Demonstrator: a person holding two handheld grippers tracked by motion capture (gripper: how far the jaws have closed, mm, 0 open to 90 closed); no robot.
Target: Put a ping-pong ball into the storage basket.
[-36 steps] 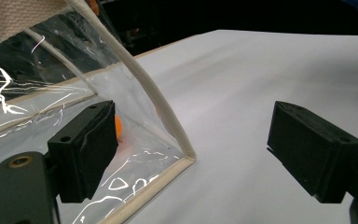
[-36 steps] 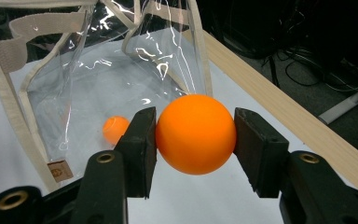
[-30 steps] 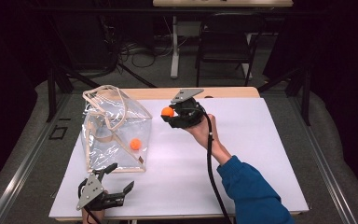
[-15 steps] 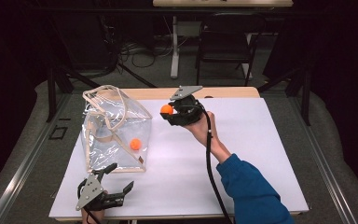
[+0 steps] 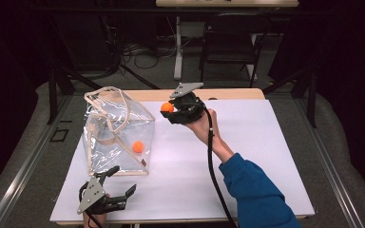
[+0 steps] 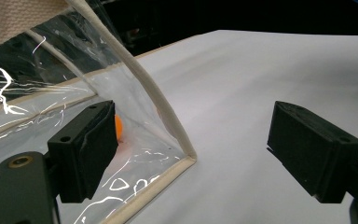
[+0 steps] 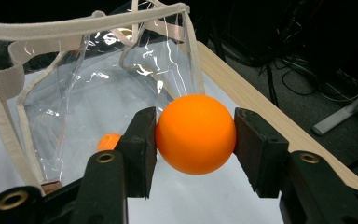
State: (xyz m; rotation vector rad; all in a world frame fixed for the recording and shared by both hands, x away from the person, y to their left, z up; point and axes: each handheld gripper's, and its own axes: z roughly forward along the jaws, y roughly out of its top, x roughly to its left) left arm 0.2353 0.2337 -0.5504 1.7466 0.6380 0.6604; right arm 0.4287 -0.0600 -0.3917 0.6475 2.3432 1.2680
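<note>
One orange ball [image 5: 138, 146] already lies inside the clear plastic bag [image 5: 116, 135], near its bottom corner. The second orange ball [image 7: 196, 134] is pinched between the jaws of the right gripper [image 5: 169, 110], held above the surface [image 5: 266, 142] just beside the bag's open top; it is not yet over the opening. What is left, I judge, is to bring it over the rim and release it. The left gripper [image 6: 191, 154] stands wide open and empty at the bag's near corner. The white surface to the right is free.
</note>
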